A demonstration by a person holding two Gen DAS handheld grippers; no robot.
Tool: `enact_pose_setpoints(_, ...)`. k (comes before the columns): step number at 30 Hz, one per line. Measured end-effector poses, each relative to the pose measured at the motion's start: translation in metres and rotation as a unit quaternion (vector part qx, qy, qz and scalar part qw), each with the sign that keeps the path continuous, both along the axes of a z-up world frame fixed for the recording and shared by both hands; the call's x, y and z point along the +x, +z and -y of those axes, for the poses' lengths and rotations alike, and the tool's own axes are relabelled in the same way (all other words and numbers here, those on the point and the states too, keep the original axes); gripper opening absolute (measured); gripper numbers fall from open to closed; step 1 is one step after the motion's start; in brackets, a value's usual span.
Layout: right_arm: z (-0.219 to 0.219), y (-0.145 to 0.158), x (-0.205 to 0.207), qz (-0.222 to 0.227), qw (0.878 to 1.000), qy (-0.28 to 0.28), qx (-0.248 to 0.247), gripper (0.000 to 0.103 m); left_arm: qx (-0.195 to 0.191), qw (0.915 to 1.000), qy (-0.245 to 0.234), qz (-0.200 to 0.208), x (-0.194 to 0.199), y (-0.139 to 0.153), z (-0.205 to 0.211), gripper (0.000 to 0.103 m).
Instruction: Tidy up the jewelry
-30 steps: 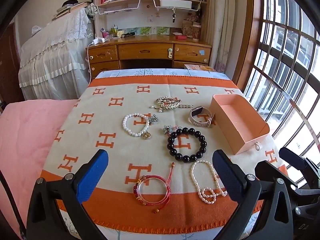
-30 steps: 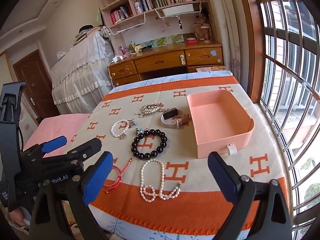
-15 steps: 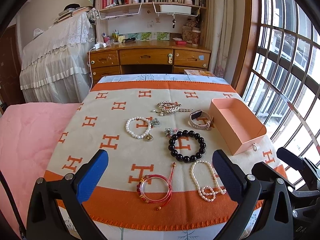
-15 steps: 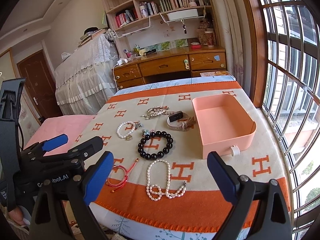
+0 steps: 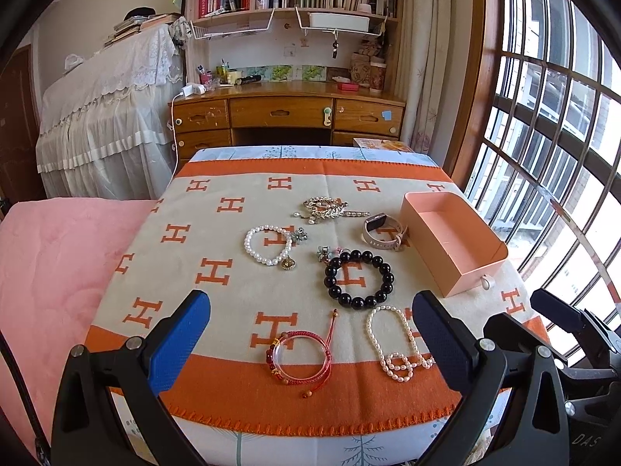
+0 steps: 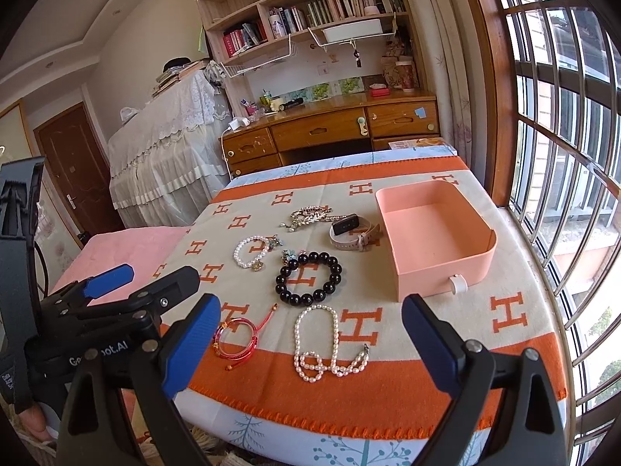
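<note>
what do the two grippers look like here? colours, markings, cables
Both are black plastic frames with silver screws and two fingers faced with blue ribbed pads. Left gripper shows a pad each side; a thin black cable runs down the view's left edge. Right gripper looks the same, pad. In the right wrist view, the left unit's body carries partly hidden white lettering ending "ot.AI".

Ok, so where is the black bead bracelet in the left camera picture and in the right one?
Left wrist view: the black bead bracelet lies right of centre on the blanket, just beyond the pearl necklace.
Right wrist view: the bracelet lies near the centre, left of the pink box.
Shared landmark: the pink box, to the bracelet's right in both views.
</note>
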State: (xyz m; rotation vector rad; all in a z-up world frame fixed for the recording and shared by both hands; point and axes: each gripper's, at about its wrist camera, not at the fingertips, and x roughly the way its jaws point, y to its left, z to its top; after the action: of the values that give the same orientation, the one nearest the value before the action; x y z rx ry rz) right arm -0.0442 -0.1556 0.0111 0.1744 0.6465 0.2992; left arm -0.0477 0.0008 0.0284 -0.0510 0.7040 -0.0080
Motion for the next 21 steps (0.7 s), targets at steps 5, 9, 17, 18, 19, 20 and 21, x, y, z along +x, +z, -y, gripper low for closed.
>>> enact_pose_setpoints(5, 0.0, 0.002, -0.005, 0.001, 1.0, -0.002, -0.001, 0.095, -0.005, 1.0, -0.004, -0.001, -0.004, 0.001, -0.001, 0.102)
enact_pose_setpoints(9, 0.0, 0.003, -0.007, 0.001, 1.0, -0.002, -0.002, 0.095, -0.008, 0.9999, -0.006, -0.005, -0.008, 0.001, -0.001, 0.102)
enact_pose_setpoints(17, -0.001, 0.006, -0.015, 0.008, 1.0, -0.001, -0.001, 0.095, -0.003, 1.0, -0.006, -0.006, -0.012, 0.005, 0.0, 0.102)
enact_pose_setpoints(18, 0.0, 0.007, -0.016, 0.008, 1.0, -0.001, -0.001, 0.095, -0.002, 0.9999, -0.007, -0.007, -0.013, 0.005, -0.001, 0.102)
enact_pose_setpoints(19, 0.0, 0.007, -0.016, 0.008, 1.0, -0.003, -0.002, 0.095, -0.002, 0.9999, -0.008, -0.009, -0.013, 0.005, -0.001, 0.102)
enact_pose_setpoints(20, -0.001, 0.007, -0.017, 0.008, 1.0, -0.003, -0.002, 0.095, -0.003, 0.9999, -0.009, -0.011, -0.012, 0.005, -0.001, 0.102)
enact_pose_setpoints(21, 0.0, 0.007, -0.018, 0.007, 1.0, -0.003, -0.002, 0.095, -0.005, 0.9998, -0.011, -0.013, -0.013, 0.005, -0.002, 0.102)
